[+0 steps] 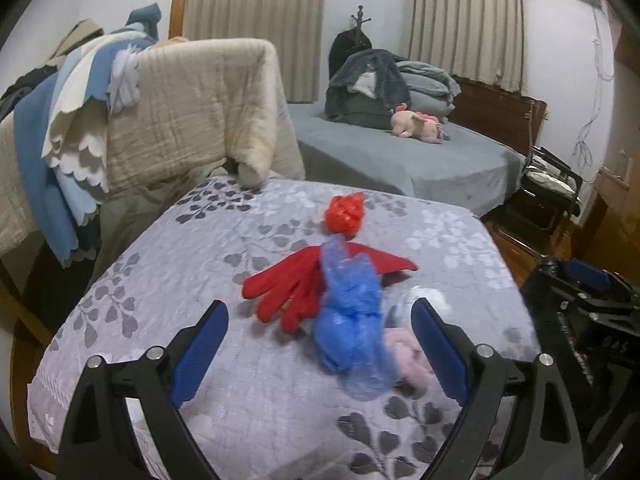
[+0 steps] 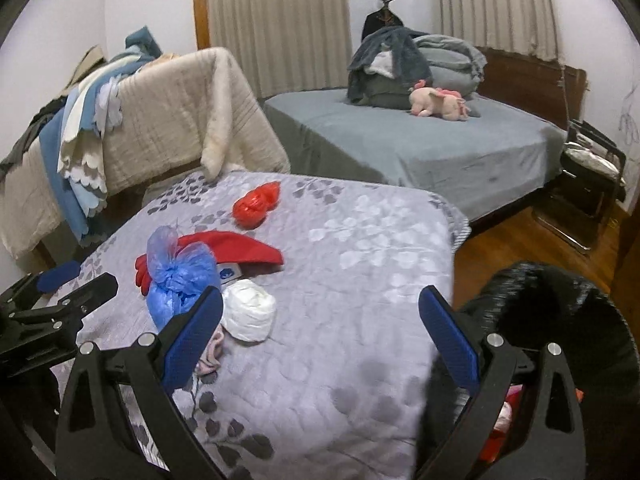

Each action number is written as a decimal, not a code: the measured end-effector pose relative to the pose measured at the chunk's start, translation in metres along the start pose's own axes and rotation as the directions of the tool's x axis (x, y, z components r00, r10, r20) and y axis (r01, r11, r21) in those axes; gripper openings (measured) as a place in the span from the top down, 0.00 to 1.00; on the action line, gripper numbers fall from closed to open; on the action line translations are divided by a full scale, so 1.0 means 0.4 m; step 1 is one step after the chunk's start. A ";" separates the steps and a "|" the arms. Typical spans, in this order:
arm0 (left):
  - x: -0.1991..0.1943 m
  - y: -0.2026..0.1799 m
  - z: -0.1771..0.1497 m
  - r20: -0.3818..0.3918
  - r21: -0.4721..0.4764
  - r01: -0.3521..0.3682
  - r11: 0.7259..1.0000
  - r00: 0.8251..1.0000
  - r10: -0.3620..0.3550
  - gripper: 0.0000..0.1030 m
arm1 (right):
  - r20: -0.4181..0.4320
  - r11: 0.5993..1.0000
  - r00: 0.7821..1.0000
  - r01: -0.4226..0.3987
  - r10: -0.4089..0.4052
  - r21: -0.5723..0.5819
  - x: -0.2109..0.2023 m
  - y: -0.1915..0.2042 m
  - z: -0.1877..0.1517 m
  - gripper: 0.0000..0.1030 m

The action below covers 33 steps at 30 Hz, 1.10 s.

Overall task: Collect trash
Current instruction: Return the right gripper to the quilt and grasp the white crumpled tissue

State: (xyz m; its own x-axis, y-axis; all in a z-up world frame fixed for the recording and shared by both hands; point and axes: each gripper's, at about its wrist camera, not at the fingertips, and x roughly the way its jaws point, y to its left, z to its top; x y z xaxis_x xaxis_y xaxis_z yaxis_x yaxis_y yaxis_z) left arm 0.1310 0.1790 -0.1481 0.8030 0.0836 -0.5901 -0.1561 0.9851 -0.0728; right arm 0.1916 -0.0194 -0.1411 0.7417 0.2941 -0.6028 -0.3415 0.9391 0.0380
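1. The left gripper (image 1: 320, 340) hangs over the grey leaf-print quilt (image 1: 224, 248), jaws spread wide and holding nothing.
2. A red glove (image 1: 288, 284) lies flat at its 12 o'clock; a knotted blue plastic bag (image 1: 352, 320) overlaps the glove.
3. A crumpled red bag (image 1: 346, 210) sits beyond, at 12 o'clock.
4. A white wad (image 2: 250, 312) rests beside the blue bag.
5. The right gripper (image 2: 320, 332) is likewise spread and empty; a black bin (image 2: 560, 300) stands at its 3 o'clock.
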 end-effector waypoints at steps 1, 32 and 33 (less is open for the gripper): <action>0.009 0.010 -0.003 -0.006 -0.005 -0.003 1.000 1.000 0.003 0.12 | -0.007 1.000 1.000 -0.004 0.004 -0.007 0.016 0.012 -0.001 0.07; 0.088 0.086 -0.022 -0.052 -0.050 -0.007 0.999 0.999 0.004 0.14 | -0.181 0.984 0.972 -0.164 0.150 -0.065 0.202 0.123 -0.032 0.70; 0.087 0.082 -0.021 -0.052 -0.051 -0.003 0.999 0.999 0.000 0.15 | -0.175 0.985 0.973 -0.164 0.152 -0.060 0.195 0.120 -0.029 0.70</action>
State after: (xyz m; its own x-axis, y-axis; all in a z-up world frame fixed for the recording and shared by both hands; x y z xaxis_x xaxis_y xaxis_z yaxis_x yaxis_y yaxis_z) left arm 0.1492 0.2128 -0.1778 0.7719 0.0757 -0.6313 -0.1871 0.9760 -0.1117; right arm 0.2264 0.0465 -0.1957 0.5690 0.3975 -0.7199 -0.4925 0.8658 0.0887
